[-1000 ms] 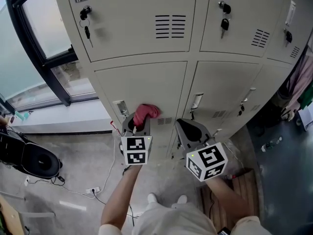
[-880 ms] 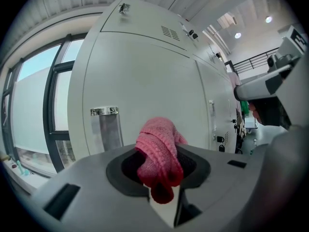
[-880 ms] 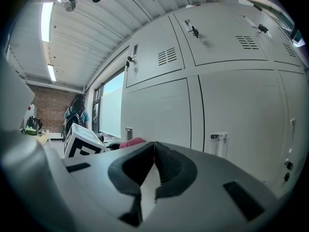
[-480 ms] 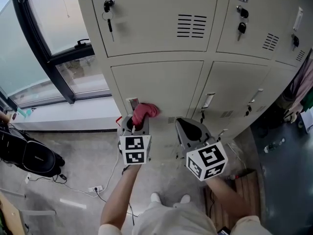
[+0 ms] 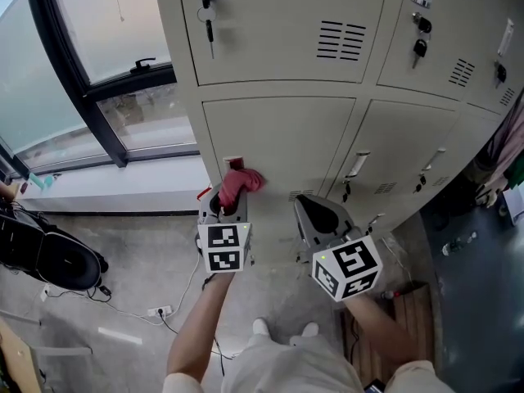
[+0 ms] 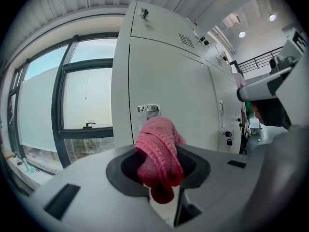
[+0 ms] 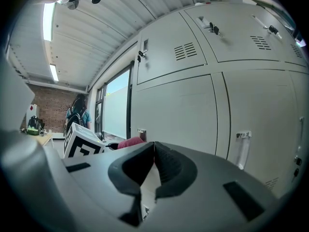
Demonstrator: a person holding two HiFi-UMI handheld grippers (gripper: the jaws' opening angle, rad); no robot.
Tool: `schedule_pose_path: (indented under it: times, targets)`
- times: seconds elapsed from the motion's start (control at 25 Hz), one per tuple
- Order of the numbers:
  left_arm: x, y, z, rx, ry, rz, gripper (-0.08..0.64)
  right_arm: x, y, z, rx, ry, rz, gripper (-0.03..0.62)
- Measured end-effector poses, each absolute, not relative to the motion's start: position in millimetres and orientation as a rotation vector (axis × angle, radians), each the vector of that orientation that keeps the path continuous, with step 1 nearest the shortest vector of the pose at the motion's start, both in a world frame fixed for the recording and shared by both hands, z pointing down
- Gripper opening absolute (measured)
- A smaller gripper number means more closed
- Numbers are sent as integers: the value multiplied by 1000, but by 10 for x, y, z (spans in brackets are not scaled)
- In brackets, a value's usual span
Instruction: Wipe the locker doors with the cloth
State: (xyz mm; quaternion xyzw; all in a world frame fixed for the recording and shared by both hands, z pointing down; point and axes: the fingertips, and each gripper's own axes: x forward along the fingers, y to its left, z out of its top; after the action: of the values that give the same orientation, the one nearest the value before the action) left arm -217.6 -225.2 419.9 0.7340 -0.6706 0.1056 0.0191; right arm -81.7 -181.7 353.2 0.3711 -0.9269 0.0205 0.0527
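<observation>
Clamping the pink cloth (image 6: 157, 156), the left gripper (image 5: 229, 205) holds it against the lower locker door (image 5: 278, 142) by its handle; the right gripper (image 7: 152, 170) hangs alongside, jaws together, empty.

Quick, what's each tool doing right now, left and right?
Left tool: closed on the pink cloth.
Right tool: closed, nothing in it.
</observation>
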Motion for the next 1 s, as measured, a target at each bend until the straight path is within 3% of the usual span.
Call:
schedule_pose_path:
  times: [1.0]
  targets:
    - [-1567, -2396, 4343, 2258, -2046, 296, 117, -75, -1759, 3546, 1191, -2754, 48, 8]
